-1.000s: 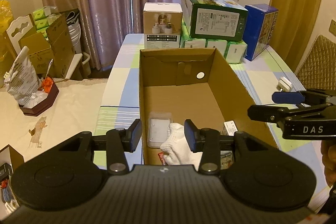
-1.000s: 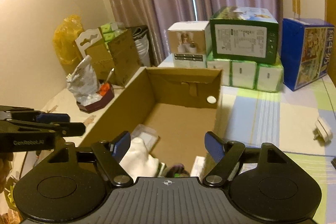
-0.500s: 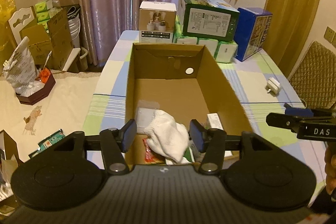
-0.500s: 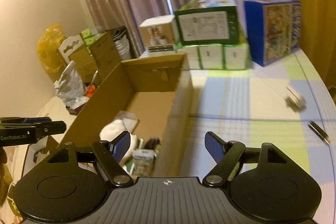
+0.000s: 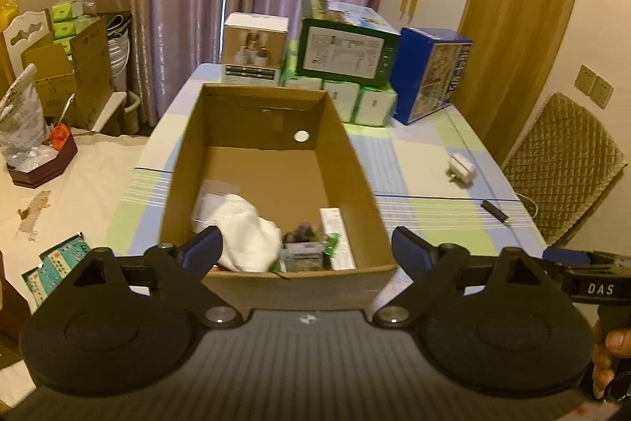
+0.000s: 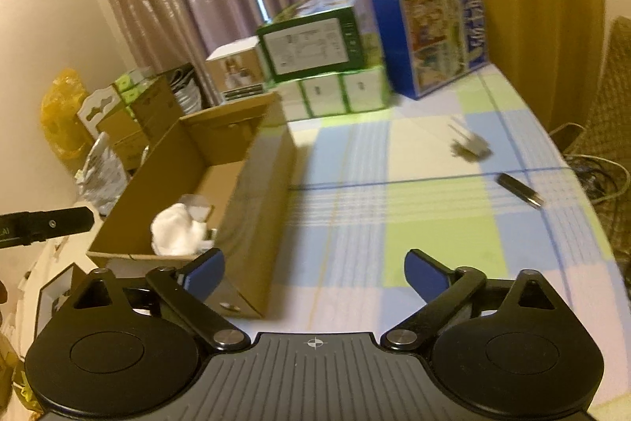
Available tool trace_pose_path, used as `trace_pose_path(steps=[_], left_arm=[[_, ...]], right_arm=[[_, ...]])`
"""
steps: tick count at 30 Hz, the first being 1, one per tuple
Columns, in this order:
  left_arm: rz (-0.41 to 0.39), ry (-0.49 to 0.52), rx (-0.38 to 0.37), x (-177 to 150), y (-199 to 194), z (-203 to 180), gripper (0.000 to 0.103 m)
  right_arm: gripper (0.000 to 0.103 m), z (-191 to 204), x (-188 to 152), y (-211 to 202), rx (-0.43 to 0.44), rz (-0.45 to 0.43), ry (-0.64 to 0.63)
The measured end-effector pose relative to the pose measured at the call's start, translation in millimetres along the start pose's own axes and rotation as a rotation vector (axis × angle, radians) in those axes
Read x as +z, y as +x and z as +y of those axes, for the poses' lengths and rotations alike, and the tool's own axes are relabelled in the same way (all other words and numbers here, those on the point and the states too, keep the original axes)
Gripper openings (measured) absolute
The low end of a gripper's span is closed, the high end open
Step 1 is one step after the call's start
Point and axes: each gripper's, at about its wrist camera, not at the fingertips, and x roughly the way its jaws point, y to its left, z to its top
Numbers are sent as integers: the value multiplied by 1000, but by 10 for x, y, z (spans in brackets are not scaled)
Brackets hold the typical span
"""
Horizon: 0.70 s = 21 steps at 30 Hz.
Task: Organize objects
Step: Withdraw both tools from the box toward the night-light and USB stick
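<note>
An open cardboard box (image 5: 355, 160) (image 6: 256, 184) stands on the checked tablecloth. Inside its near end lie a white cloth (image 5: 244, 231) (image 6: 177, 229), a clear plastic case, a long white packet (image 5: 335, 235) and small printed packs (image 5: 303, 255). My left gripper (image 5: 305, 253) hovers open just before the box's near wall, holding nothing. My right gripper (image 6: 313, 275) is open and empty over the tablecloth to the right of the box. A white plug adapter (image 5: 460, 166) (image 6: 469, 145) and a small black stick (image 5: 495, 212) (image 6: 520, 190) lie on the table to the right.
Stacked cartons (image 5: 347, 54), a white box (image 5: 254, 48) and a blue box (image 5: 432, 73) crowd the table's far end. A woven chair (image 5: 568, 164) stands at right. At left, a side table holds a bag and a brown tray (image 5: 43, 164); more boxes are behind.
My left gripper opened wide, let go of the white cloth into the box, and drew back. My right gripper swung right, away from the box, toward the open tablecloth.
</note>
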Motion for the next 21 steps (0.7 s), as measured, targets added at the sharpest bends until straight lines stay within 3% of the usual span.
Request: trace_pose_path(steps=[6, 21], left_arm=[[10, 11, -39, -85, 2, -270, 101], [34, 93, -113, -80, 225, -916, 102]], right_arm=[[101, -301, -86, -245, -60, -12, 43], [101, -861, -173, -568, -147, -31, 125]])
